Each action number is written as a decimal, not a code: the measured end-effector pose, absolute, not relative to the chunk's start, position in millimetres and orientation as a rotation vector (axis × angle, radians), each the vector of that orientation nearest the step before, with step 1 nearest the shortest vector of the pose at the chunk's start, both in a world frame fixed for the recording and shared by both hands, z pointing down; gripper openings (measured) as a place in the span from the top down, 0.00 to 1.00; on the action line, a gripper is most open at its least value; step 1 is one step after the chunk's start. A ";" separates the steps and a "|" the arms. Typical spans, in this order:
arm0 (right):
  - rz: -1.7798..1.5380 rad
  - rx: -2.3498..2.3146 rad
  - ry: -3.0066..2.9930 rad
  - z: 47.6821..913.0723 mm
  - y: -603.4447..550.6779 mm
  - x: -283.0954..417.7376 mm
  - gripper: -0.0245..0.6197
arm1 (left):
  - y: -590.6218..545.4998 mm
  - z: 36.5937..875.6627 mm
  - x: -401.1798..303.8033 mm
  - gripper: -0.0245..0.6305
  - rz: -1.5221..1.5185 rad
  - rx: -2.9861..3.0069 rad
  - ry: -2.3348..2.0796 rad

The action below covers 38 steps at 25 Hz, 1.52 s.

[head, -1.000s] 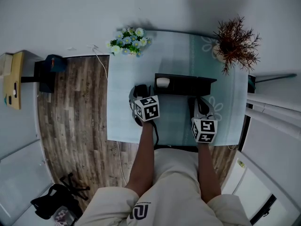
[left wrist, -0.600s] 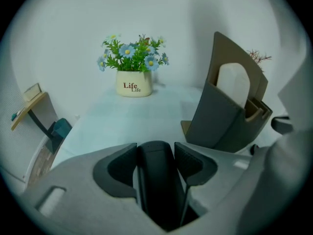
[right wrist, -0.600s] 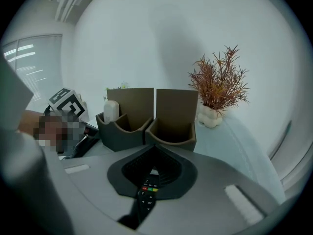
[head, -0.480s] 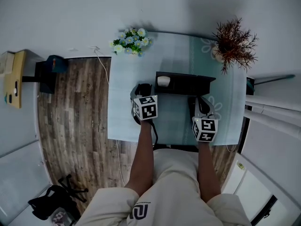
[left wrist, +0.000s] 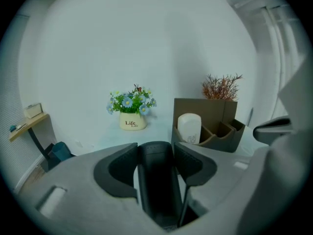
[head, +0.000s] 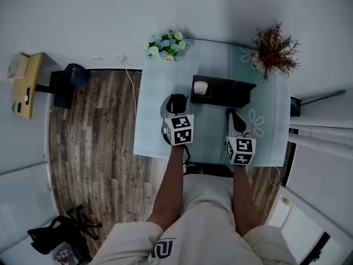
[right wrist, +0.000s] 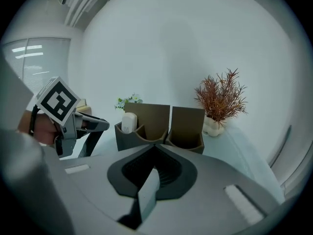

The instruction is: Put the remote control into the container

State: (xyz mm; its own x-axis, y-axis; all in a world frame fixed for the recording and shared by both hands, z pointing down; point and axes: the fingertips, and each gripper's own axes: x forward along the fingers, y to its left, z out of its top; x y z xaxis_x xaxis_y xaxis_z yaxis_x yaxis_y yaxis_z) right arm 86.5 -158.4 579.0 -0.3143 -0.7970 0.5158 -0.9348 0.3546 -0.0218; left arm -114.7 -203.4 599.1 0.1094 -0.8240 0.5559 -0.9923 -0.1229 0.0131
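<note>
A black remote control (left wrist: 157, 180) lies lengthwise between the pads of my left gripper (left wrist: 156, 153), which is shut on it. In the head view the remote control (head: 176, 100) sticks out ahead of the left gripper (head: 176, 106), left of and just short of the container. The dark brown container (head: 226, 91) has several open compartments, and a white object (head: 200, 87) stands in the leftmost one. From the left gripper view the container (left wrist: 220, 126) is ahead to the right. My right gripper (head: 236, 121) rests before the container's right end, shut and empty (right wrist: 155, 153).
The table has a pale blue cloth (head: 151, 131). A white pot of blue flowers (head: 167, 44) stands at the back left and a dried reddish plant (head: 273, 51) at the back right. Wooden floor (head: 94, 148) lies beyond the table's left edge.
The head view has shifted, so the table sits a little further right and higher. Both grippers keep nearly the same places against the table and container.
</note>
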 end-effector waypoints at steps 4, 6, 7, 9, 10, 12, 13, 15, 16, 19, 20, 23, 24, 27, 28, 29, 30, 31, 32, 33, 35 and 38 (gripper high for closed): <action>0.428 1.539 -2.225 566.4 -146.7 83.0 0.96 | -190.1 571.4 -108.7 0.60 0.545 2.081 -1.806; 0.418 1.553 -2.238 559.8 -139.8 80.8 0.96 | -183.9 557.6 -104.4 0.60 0.532 2.115 -1.826; 0.413 1.559 -2.243 557.0 -135.9 80.1 0.96 | -180.8 551.6 -101.7 0.60 0.527 2.131 -1.835; 0.403 1.573 -2.248 552.8 -127.8 80.1 0.96 | -175.1 540.9 -94.4 0.60 0.504 2.162 -1.848; 0.398 1.579 -2.247 551.4 -123.5 80.7 0.96 | -172.6 536.0 -90.2 0.60 0.487 2.177 -1.852; 0.388 1.586 -2.241 550.3 -114.3 82.4 0.96 | -167.1 527.6 -82.5 0.61 0.449 2.199 -1.863; 0.386 1.589 -2.238 550.1 -110.8 83.6 0.96 | -164.3 524.1 -79.2 0.61 0.427 2.207 -1.872; 0.388 1.606 -2.234 549.0 -107.6 88.2 0.96 | -159.3 518.8 -71.3 0.61 0.390 2.221 -1.887; 0.394 1.624 -2.230 548.2 -107.1 91.9 0.96 | -156.9 516.6 -65.6 0.61 0.381 2.232 -1.885; 0.415 1.672 -2.224 545.9 -108.2 102.5 0.96 | -154.0 511.0 -46.0 0.61 0.385 2.275 -1.864; 0.411 1.669 -2.226 545.7 -109.9 104.1 0.96 | -155.1 509.6 -39.2 0.61 0.387 2.290 -1.854; 0.381 1.615 -2.247 543.7 -118.1 103.7 0.96 | -159.8 502.7 -18.3 0.61 0.381 2.323 -1.838; 0.362 1.590 -2.254 541.8 -121.6 102.3 0.96 | -162.2 498.7 -11.3 0.61 0.373 2.332 -1.838; 0.316 1.519 -2.287 534.2 -131.3 97.7 0.96 | -172.2 483.4 7.2 0.61 0.323 2.342 -1.852; 0.302 1.492 -2.298 532.2 -134.4 96.6 0.96 | -176.1 478.1 11.4 0.61 0.311 2.339 -1.865; 0.292 1.469 -2.307 530.4 -137.6 96.9 0.96 | -180.0 473.3 14.8 0.61 0.301 2.335 -1.880; 0.287 1.453 -2.313 528.6 -140.6 99.1 0.96 | -183.7 468.7 17.9 0.61 0.291 2.329 -1.893; 0.286 1.444 -2.318 527.0 -143.2 102.9 0.96 | -187.0 464.4 20.6 0.61 0.280 2.322 -1.906; 0.288 1.438 -2.321 525.8 -145.6 107.6 0.96 | -189.8 459.9 23.0 0.61 0.269 2.316 -1.919; 0.291 1.435 -2.322 524.9 -148.1 112.6 0.96 | -192.7 455.2 25.3 0.61 0.259 2.313 -1.931; 0.294 1.430 -2.322 523.3 -153.6 121.7 0.96 | -198.7 446.9 30.1 0.61 0.246 2.313 -1.939; 0.283 1.408 -2.338 519.2 -160.2 129.8 0.96 | -207.5 438.5 35.8 0.61 0.232 2.310 -1.939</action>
